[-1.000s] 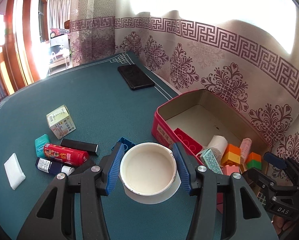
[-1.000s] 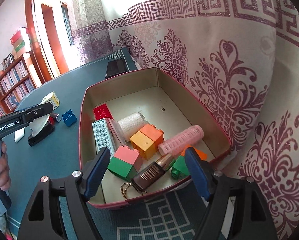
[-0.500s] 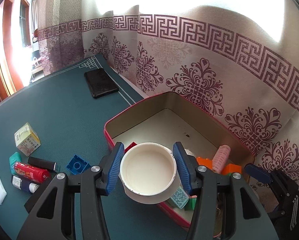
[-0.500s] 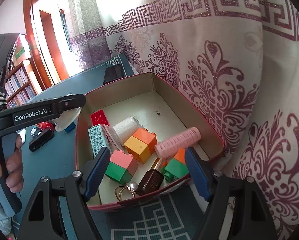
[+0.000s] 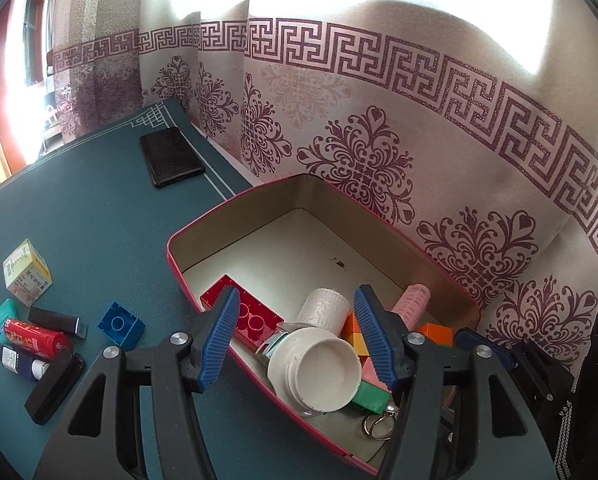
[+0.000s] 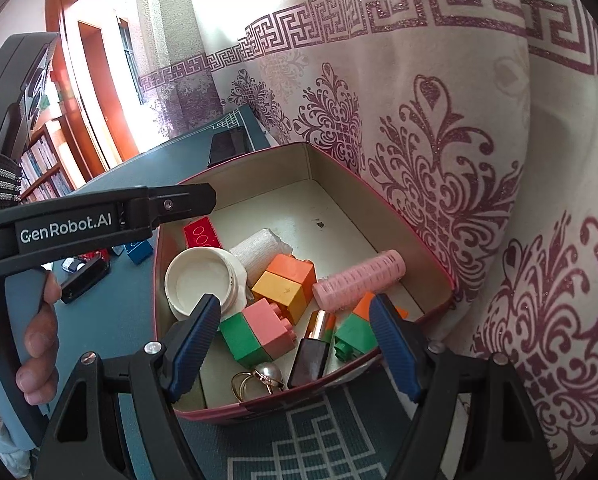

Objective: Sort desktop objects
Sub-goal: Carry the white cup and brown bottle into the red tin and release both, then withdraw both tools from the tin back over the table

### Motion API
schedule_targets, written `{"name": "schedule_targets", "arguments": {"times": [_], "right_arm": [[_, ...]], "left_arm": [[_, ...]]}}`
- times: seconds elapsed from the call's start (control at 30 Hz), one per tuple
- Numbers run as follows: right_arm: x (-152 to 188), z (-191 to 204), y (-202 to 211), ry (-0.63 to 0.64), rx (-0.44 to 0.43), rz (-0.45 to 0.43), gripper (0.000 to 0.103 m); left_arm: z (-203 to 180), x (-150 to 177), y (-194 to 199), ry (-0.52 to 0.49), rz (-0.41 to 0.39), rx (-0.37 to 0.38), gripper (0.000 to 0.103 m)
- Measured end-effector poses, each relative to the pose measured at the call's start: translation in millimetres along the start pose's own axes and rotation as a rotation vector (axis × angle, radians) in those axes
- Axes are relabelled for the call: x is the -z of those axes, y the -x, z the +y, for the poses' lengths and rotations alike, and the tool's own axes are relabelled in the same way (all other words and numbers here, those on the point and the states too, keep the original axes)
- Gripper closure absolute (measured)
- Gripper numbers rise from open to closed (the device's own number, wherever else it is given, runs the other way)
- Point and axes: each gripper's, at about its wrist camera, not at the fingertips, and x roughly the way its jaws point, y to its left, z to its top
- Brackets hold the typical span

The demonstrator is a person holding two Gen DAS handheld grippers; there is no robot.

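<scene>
A white round tub (image 5: 315, 368) lies tilted, mouth up, at the near left of the red tin box (image 5: 187, 248), on top of other items. My left gripper (image 5: 295, 290) hovers over it with its jaws opening; the blue pads stand clear of the tub on both sides. In the right wrist view the tub (image 6: 203, 280) rests beside the orange and yellow bricks (image 6: 285, 286). My right gripper (image 6: 295, 300) stands open at the box's near end (image 6: 283, 400), holding nothing. The box also holds a red brick (image 5: 239, 312), a pink roller (image 6: 359, 276) and a key ring (image 6: 259, 378).
On the green table left of the box lie a blue brick (image 5: 121, 325), a small carton (image 5: 27, 274), a red tube (image 5: 31, 338), a black stick (image 5: 57, 320) and a black case (image 5: 171, 156). A patterned curtain (image 5: 379, 120) hangs right behind the box.
The left gripper carried the white tub rightward over the box, then its jaws spread and the tub dropped in among the bricks. The right gripper stayed put, open.
</scene>
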Motion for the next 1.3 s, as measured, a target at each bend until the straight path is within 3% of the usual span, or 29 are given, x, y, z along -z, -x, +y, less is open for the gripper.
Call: {"name": "schedule_targets", "arguments": {"times": [0.7,1.3], "right_arm": [[1.3,28.2,12.3,0.022,-0.048,-0.023,0.021],[6.1,77.7,8.8,0.049,-0.143,0.010,0.020]], "left_arm": [[53.5,21.1,22.0,0.108,-0.004,-0.098,0.040],[156.6,57.2,61.6,0.288,-0.024,-0.258,0.040]]}}
